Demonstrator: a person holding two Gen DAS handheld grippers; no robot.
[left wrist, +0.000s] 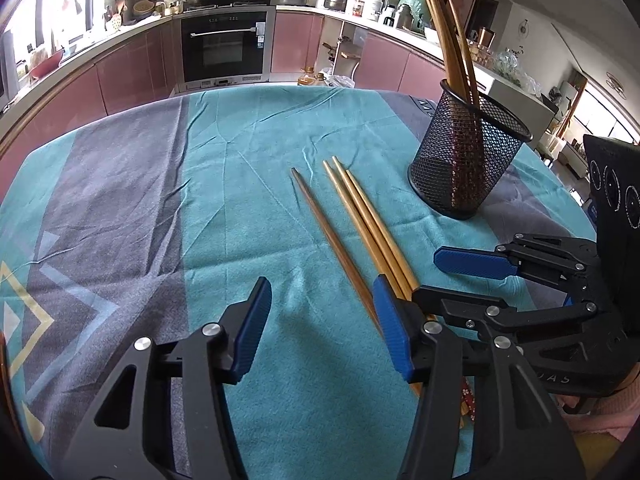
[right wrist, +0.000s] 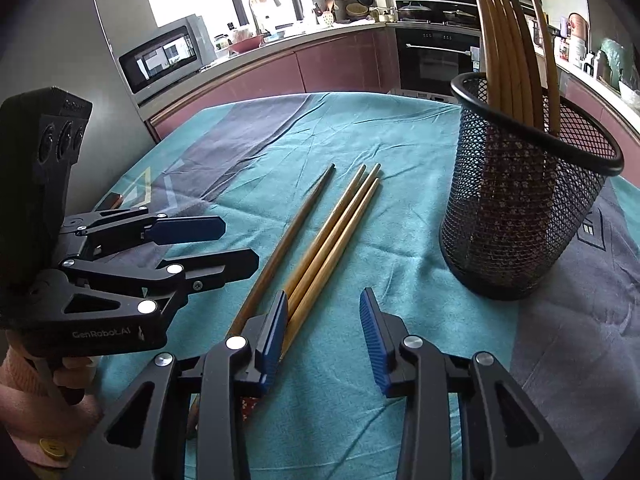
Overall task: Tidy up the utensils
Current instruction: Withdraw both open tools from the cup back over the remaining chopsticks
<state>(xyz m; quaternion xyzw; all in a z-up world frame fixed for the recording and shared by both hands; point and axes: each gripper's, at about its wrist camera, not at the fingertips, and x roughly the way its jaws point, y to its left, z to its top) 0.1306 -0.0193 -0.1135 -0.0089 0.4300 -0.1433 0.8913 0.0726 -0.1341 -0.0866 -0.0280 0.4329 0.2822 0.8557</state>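
A: Two grippers hang low over the bench (left wrist: 248, 128), which has a teal and grey cloth on it. What stands on it?

B: One black mesh cup (right wrist: 524, 200) stands upright at the far right, with several chopsticks (right wrist: 508, 40) leaning inside. Four more chopsticks (right wrist: 332, 232) lie flat on the cloth, left of the cup: three light ones touching side by side, one darker just beside them.

A: And the left gripper (left wrist: 322, 312)?

B: Its jaws stand partly apart, nothing between them. The loose sticks pass under its right finger (left wrist: 390, 328).

A: The right gripper (right wrist: 324, 320)?

B: Also partly apart and holding nothing. Its left finger (right wrist: 276, 332) is over the near ends of the light sticks.
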